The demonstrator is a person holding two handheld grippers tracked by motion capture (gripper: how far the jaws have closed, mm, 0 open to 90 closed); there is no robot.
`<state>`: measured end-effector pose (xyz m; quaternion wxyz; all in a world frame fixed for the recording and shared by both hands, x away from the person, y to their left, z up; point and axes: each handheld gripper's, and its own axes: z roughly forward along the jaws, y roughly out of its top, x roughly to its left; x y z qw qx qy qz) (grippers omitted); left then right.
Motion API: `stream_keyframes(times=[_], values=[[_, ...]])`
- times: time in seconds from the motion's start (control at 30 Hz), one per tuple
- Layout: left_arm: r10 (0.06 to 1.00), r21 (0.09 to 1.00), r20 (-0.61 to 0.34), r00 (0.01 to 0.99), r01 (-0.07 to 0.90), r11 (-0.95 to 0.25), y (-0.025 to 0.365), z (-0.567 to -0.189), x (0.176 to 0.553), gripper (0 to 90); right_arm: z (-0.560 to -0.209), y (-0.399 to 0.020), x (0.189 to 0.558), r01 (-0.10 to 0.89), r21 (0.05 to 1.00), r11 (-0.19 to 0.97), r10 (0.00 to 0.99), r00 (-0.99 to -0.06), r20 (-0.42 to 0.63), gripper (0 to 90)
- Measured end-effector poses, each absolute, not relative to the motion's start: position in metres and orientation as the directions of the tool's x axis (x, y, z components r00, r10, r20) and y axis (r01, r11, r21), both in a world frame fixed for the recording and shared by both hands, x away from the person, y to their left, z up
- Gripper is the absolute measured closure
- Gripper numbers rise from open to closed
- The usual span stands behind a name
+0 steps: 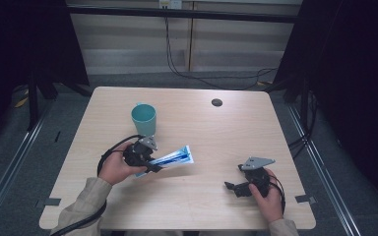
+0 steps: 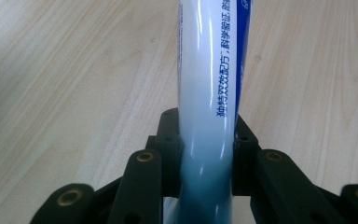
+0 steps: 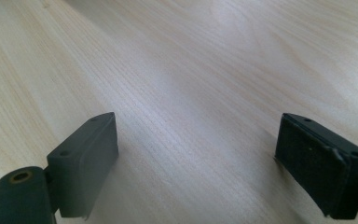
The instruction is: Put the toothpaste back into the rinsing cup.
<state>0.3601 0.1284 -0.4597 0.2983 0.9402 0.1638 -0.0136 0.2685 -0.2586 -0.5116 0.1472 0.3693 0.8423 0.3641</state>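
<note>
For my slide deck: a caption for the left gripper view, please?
Left tongs clamped on a white-and-blue tube above the pale wooden table.

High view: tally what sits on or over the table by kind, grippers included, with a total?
Cups: 1, the teal cup standing upright.
Tubes: 1, the white and blue tube, clamped in the left gripper.
Grippers: 2, that left gripper and the right gripper, whose jaws stand apart over bare wood.
Total: 4

Lab recording booth: black curtains (image 1: 354, 73), bare wooden table (image 1: 202, 128), floor rails (image 1: 10, 167).
</note>
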Motion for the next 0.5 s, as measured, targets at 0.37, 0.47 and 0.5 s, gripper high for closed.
stream_keyframes(times=[0.37,0.47,0.5], values=[[0.311,0.495,-0.127,0.942,0.332,-0.803,0.130,-0.475,0.361,71.5,-0.512,-0.259,0.269,0.515,0.722,0.462,0.729,-0.684,0.021,12.5],[0.306,0.479,-0.111,0.946,0.321,-0.817,0.130,-0.478,0.361,70.9,-0.512,-0.259,0.268,0.515,0.722,0.462,0.729,-0.684,0.021,12.4],[0.306,0.479,-0.111,0.946,0.321,-0.817,0.130,-0.478,0.361,70.9,-0.512,-0.259,0.268,0.515,0.722,0.462,0.729,-0.684,0.021,12.4]])
